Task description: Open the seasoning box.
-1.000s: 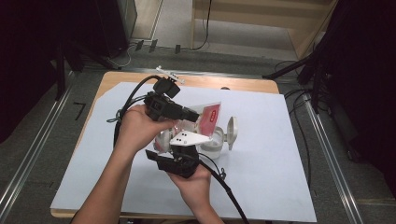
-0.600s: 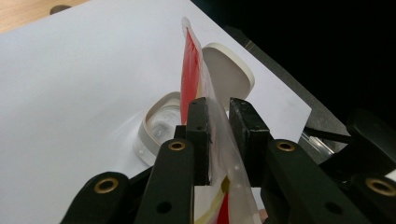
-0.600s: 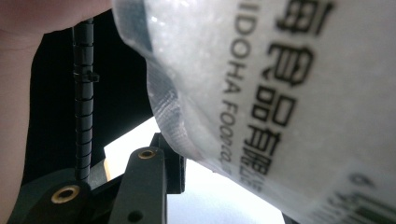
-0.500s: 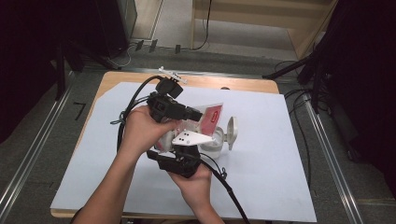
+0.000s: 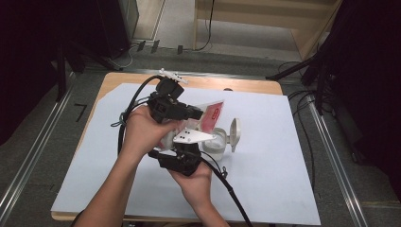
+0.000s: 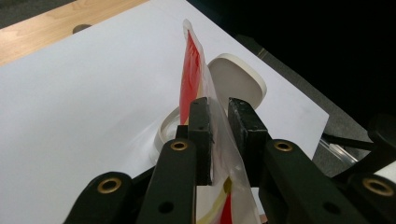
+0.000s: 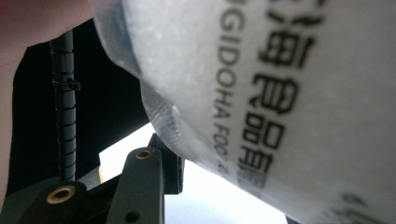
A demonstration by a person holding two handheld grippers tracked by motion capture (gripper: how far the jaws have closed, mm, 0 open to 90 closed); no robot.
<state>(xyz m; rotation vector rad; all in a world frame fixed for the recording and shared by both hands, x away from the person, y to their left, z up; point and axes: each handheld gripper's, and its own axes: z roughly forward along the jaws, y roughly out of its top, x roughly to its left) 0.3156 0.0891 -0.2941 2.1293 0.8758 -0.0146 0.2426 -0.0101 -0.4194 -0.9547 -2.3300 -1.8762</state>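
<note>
Sachet [image 6: 191, 79] sits clamped in my left gripper [image 6: 219, 135] above the white container [image 5: 218, 142]; my right gripper [image 5: 182, 153] grasps its lower end.

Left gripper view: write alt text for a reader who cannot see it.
The left tool pinches a clear plastic pouch with red print between its two black jaws, edge-on and upright. Behind it, on the white sheet, stands a white container with its hinged lid flipped open.
</note>
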